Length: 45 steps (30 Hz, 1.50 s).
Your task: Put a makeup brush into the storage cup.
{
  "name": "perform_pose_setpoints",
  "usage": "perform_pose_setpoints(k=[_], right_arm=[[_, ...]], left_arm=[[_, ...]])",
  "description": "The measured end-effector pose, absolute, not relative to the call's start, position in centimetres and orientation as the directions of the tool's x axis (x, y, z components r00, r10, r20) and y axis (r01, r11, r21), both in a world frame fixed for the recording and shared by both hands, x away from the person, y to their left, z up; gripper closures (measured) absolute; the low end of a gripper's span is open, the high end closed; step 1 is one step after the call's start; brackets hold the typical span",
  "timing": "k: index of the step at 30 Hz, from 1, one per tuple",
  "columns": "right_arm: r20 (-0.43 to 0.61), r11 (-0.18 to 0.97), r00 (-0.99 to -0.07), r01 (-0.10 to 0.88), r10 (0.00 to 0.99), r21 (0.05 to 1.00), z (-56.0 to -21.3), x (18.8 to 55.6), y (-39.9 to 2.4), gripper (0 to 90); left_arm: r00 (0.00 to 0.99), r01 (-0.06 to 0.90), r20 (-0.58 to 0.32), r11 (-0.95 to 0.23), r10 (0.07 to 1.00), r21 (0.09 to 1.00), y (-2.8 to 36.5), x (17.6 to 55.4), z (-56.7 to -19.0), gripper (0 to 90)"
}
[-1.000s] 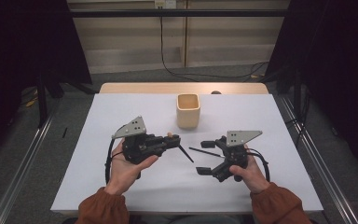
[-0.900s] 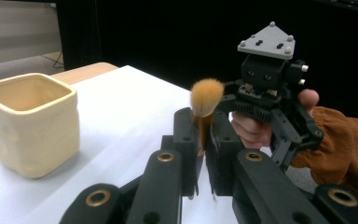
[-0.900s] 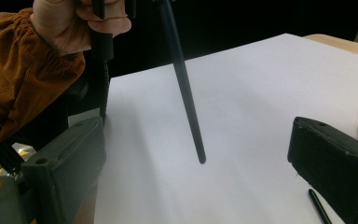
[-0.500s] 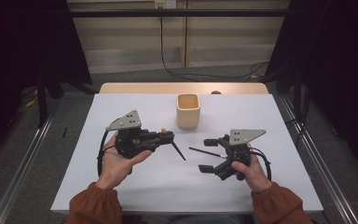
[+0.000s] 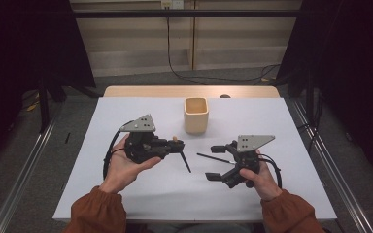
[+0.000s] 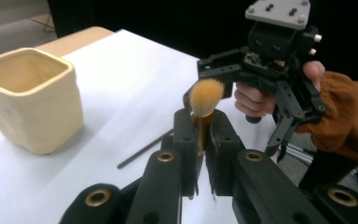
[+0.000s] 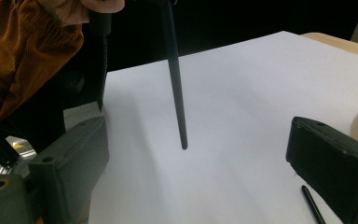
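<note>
**Brush Held Aloft, Cup Just Beyond**

While the left gripper [image 5: 175,145] is clamped on a makeup brush [image 6: 204,105], the brush hangs above the white table [image 5: 281,121] with its orange bristle tuft poking out past the jaws and its thin black handle slanting down and away toward the table. In the right gripper view that handle [image 7: 176,79] ends in a free tip that looks just clear of the table. The cream ceramic cup [image 5: 196,115] stands upright, open mouth up, near the left gripper and a little beyond it on the far side, so the left hand is the nearer one for any drop into it. The brush's long axis runs tilted, not plumb; to go into the cup it would probably need turning upright over the opening, handle end down.

The right gripper [image 5: 219,162] stands with its jaws wide apart, holding nothing. A second slim black stick [image 5: 213,158] lies flat on the table between those jaws, pointing roughly toward the left hand.
</note>
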State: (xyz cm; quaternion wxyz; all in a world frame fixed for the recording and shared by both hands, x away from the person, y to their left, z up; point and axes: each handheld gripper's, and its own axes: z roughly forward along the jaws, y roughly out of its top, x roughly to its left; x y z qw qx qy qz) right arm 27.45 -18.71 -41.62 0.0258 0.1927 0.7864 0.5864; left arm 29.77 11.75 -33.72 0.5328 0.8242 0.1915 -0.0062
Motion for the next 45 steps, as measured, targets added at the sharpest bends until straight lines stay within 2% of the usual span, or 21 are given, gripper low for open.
perform_pose_setpoints(k=[10,16,28,37,43,45], right_arm=[[0.181,0.24,-0.932,0.262,0.314,0.935,-41.3,27.4,-18.6,10.7],[0.176,0.247,-0.932,0.261,0.316,0.933,-41.2,27.4,-18.4,15.9],[0.203,0.252,-0.939,0.275,0.277,0.928,-41.1,27.3,-17.6,19.6],[0.189,0.255,-0.936,0.269,0.297,0.929,-41.0,27.1,-17.2,42.5],[0.195,0.253,-0.941,0.267,0.275,0.93,-41.1,27.1,-17.1,61.5],[0.194,0.251,-0.941,0.266,0.277,0.931,-41.1,27.1,-17.0,63.9]], left_arm=[[0.936,0.324,-0.219,-0.426,0.277,0.845,10.1,29.8,-33.9,83.9],[0.933,0.341,-0.247,-0.428,0.261,0.837,9.3,29.7,-34.8,83.9],[0.932,0.351,-0.271,-0.401,0.242,0.846,8.3,29.8,-35.4,83.9],[0.936,0.34,-0.267,-0.39,0.231,0.856,7.6,29.6,-35.6,84.0],[0.935,0.342,-0.27,-0.39,0.229,0.855,7.3,29.5,-35.7,83.9],[0.937,0.338,-0.267,-0.394,0.226,0.855,7.3,29.5,-35.7,83.9]])
